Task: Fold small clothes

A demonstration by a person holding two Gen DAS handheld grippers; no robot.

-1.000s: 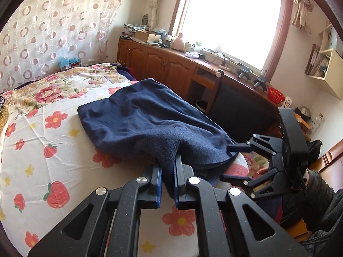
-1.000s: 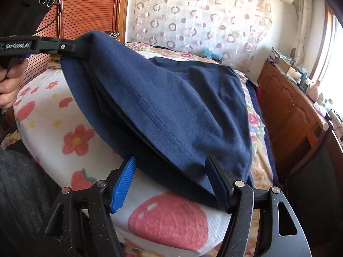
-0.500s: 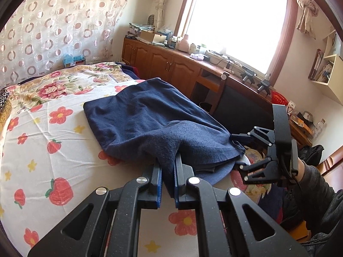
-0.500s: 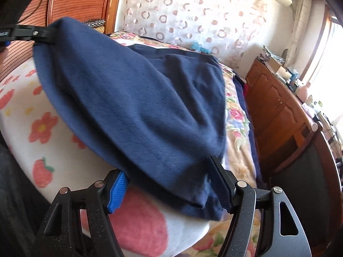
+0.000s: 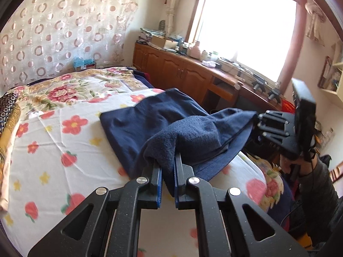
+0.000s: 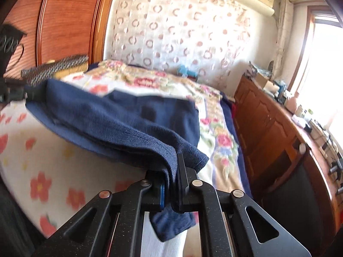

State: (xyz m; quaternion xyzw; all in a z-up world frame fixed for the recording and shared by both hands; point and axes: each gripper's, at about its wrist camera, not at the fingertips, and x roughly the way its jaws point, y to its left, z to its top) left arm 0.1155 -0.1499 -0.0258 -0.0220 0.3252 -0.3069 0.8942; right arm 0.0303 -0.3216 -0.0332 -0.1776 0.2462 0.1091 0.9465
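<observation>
A dark navy fleece garment (image 5: 163, 117) lies on the bed, its near edge lifted off the sheet. My left gripper (image 5: 166, 171) is shut on one near corner of it. My right gripper (image 6: 171, 177) is shut on the other near corner, with a flap of cloth hanging below the fingers. In the left wrist view the right gripper (image 5: 257, 126) shows at the right, holding the garment's edge stretched. In the right wrist view the garment (image 6: 128, 120) spans to the left gripper (image 6: 23, 95) at the far left.
The bed (image 5: 53, 150) has a white sheet printed with flowers and strawberries. A wooden cabinet (image 5: 182, 75) with clutter runs under the window. A wooden wardrobe (image 6: 64, 21) stands at the head of the bed. A patterned curtain (image 6: 182, 32) covers the far wall.
My right gripper has shut on the garment's near corner; it was open around it before. Both grippers have lifted the near edge and carried it further over the bed.
</observation>
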